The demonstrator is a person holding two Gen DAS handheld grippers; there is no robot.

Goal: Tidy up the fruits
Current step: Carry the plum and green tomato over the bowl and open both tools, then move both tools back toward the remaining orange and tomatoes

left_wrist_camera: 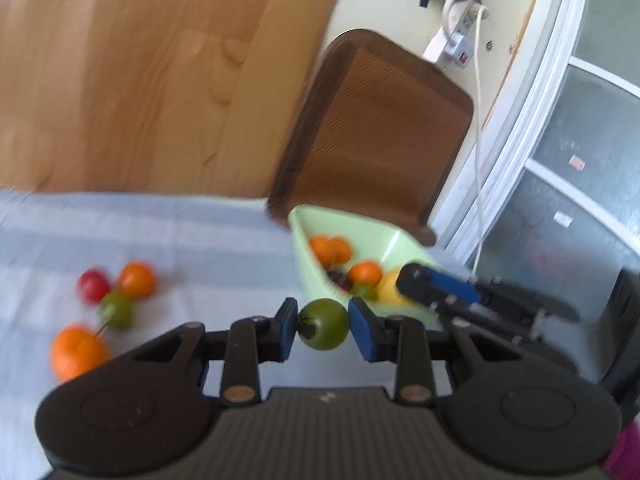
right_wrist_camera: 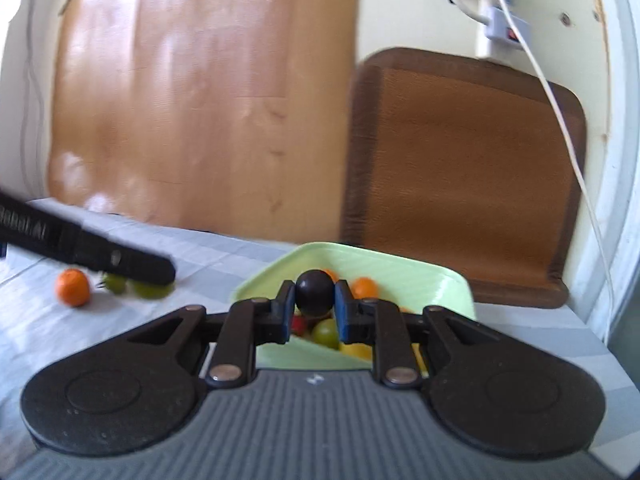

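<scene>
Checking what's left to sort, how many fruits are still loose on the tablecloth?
4: red fruit, small orange fruit, green stemmed fruit clustered together, larger orange fruit nearest; others may be hidden.

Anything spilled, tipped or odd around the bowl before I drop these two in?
Nothing stands out. The pale green plastic bowl sits upright on the cloth, fruit inside. The left gripper holds a green tomato; the right gripper holds a dark round fruit.

Both wrist views look forward, low and close over the counter [left_wrist_camera: 180, 232]. The left faces the green bowl [left_wrist_camera: 400, 240] from its left; the right sits just before it. Both share the bowl and brown chair [right_wrist_camera: 460, 176].
</scene>
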